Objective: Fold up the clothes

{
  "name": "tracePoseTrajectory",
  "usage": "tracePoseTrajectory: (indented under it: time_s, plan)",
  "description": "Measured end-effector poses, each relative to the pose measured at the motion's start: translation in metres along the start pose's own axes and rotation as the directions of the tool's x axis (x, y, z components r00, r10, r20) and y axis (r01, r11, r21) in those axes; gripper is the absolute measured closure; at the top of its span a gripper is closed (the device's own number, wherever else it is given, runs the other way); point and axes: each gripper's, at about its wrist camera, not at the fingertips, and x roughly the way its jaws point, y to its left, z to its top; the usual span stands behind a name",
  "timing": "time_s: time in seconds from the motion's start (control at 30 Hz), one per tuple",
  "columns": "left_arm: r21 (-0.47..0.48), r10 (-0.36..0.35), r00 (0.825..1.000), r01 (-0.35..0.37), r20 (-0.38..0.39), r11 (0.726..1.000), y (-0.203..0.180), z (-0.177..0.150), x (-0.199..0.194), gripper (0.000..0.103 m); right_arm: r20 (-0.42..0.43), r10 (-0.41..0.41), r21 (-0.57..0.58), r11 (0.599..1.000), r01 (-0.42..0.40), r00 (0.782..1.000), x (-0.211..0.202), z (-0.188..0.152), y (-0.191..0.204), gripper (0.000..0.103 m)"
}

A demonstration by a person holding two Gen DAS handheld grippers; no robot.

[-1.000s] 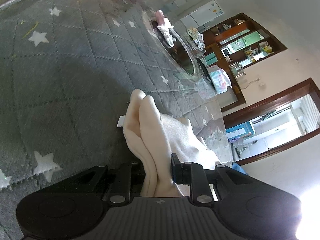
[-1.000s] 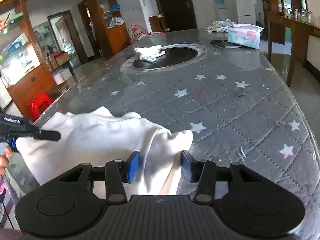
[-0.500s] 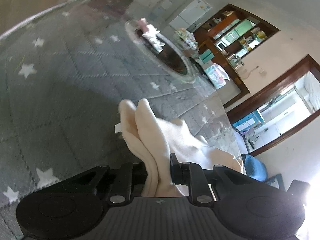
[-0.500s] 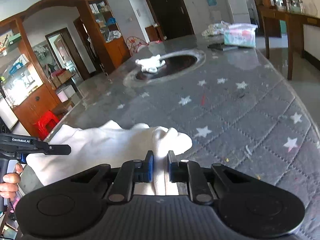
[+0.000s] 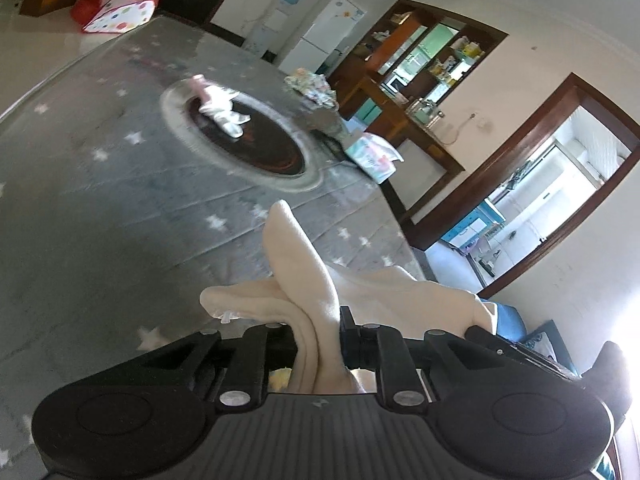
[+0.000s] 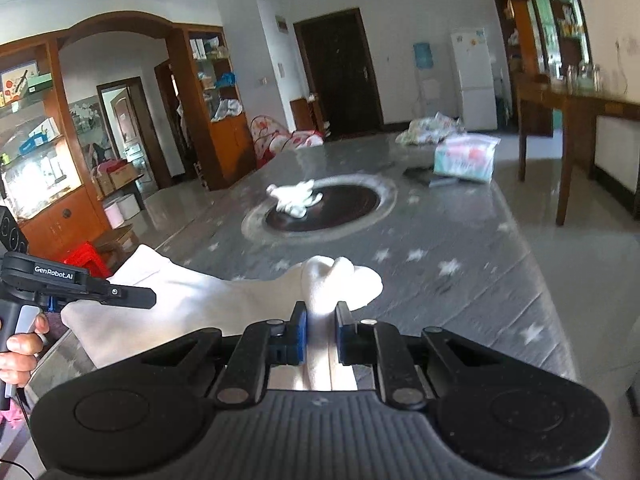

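Both grippers have hold of the same cream garment, which hangs stretched between them above the near edge of the grey star-patterned table. The right gripper has its blue-padded fingers pressed together on a bunched fold of the cloth, and a rounded lump of it pokes out just past the tips. The left gripper is likewise clamped on a doubled fold, with one flap of the garment standing up beyond its fingers and another drooping to the side. Farther along the table, a small white cloth lies on the dark round inset, well apart from the grippers.
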Motion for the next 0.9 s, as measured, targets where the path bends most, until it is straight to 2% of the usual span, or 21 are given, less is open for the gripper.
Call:
tracePoseTrajectory:
  time_s: [0.4,0.73,0.9]
  plan:
    - [0.051,-0.057,0.998,0.058,-0.005,0.997,-0.054,0.039,0.043,0.086,0.099,-0.11,-0.033,0.993,0.113,0.989,-0.025,0.049,-0.033,0.091]
    - [0.06,-0.05,0.999,0.051,-0.019,0.997,-0.078,0.061,0.096,0.086,0.109,-0.17,-0.016,0.985,0.173,0.979,-0.01,0.068,-0.071,0.091]
    - [0.031,-0.035,0.997,0.037,-0.063,0.999,-0.073,0.063,0.129,0.086,0.08,-0.19,-0.001,0.982,0.19,0.979,0.009,0.068,-0.092,0.091]
